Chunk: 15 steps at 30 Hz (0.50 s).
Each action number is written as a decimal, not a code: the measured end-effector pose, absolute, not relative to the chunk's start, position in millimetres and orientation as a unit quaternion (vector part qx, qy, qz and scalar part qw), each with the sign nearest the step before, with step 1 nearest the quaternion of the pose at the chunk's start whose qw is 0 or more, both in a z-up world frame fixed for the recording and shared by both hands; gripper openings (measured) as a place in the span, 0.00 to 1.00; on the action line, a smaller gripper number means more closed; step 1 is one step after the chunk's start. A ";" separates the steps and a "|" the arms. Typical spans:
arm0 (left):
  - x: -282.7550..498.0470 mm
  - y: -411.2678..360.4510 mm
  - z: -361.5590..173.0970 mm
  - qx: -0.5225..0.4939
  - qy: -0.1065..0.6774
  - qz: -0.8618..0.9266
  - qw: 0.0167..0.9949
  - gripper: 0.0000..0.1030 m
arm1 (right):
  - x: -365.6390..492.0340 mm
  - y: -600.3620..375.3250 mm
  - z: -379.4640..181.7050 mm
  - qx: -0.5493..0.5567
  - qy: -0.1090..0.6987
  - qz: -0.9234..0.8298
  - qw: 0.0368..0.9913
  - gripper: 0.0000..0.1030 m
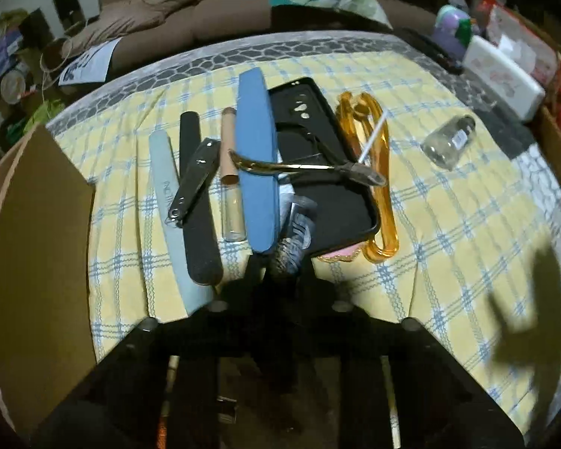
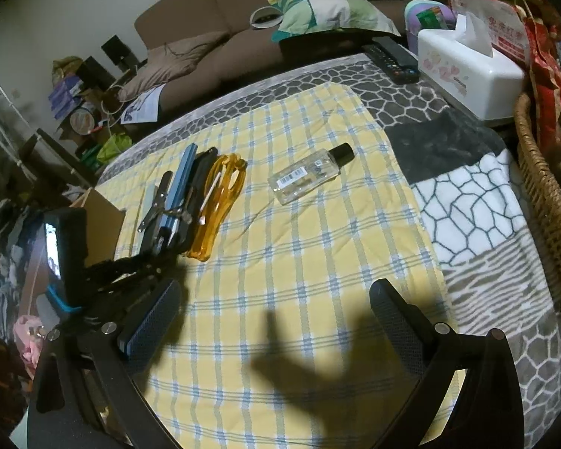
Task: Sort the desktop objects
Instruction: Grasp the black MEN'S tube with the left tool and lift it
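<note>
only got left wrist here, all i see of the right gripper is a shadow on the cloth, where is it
Observer: The right gripper hangs over bare checked cloth, jaws open, nothing between them.
Operator: bottle near it
Observer: The clear bottle lies beyond its fingertips, apart from them, black cap pointing away.
Operator: brown thing far right
Observer: That is a wicker basket beside the patterned blanket.

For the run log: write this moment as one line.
left gripper shut by blue file's near end | right gripper open over cloth | bottle lying apart
</note>
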State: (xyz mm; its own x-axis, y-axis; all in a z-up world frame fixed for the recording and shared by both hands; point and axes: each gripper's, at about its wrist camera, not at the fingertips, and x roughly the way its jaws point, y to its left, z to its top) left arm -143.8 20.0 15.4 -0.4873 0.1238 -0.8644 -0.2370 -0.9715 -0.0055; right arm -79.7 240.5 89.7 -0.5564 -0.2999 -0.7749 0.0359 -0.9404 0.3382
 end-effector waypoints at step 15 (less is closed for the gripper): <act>-96.9 -40.4 110.4 -0.458 -0.118 0.862 0.183 0.15 | -85.9 220.2 94.1 0.456 -0.205 -0.854 0.142 1.00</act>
